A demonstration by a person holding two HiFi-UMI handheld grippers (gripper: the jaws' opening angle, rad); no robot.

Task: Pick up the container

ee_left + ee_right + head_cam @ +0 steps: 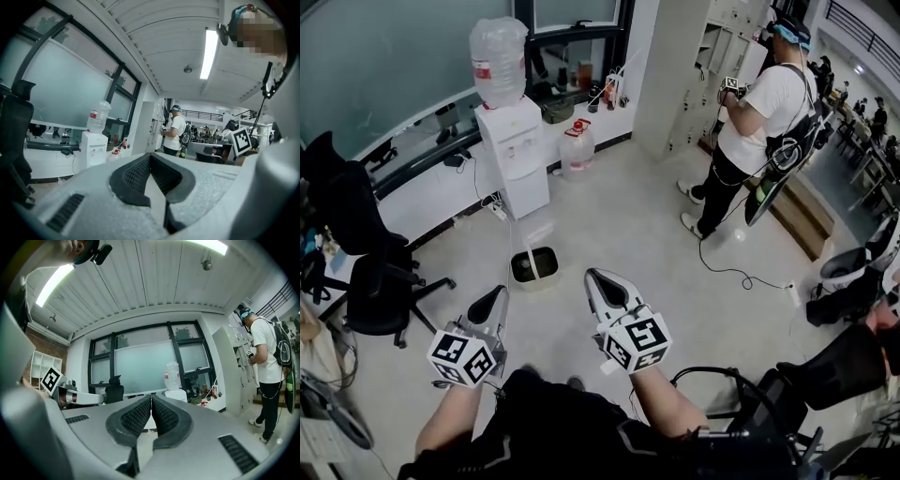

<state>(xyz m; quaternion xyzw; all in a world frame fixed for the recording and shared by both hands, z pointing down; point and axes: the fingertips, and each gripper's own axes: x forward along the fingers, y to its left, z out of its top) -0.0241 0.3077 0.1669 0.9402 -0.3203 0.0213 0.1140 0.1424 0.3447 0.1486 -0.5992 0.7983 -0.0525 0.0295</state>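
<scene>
Facing the container (534, 267) on the floor (609, 225), a person holds the left gripper (493, 302) and right gripper (600, 281) clenched shut, empty, apart from it.

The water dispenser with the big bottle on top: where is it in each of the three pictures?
Head view: the water dispenser stands upper left of centre, by the window wall.
Left gripper view: it shows left of centre, at mid-height.
Right gripper view: it sits just right of centre, before the window.
Shared landmark: the person in the white shirt, right of the dispenser in all three.
</scene>
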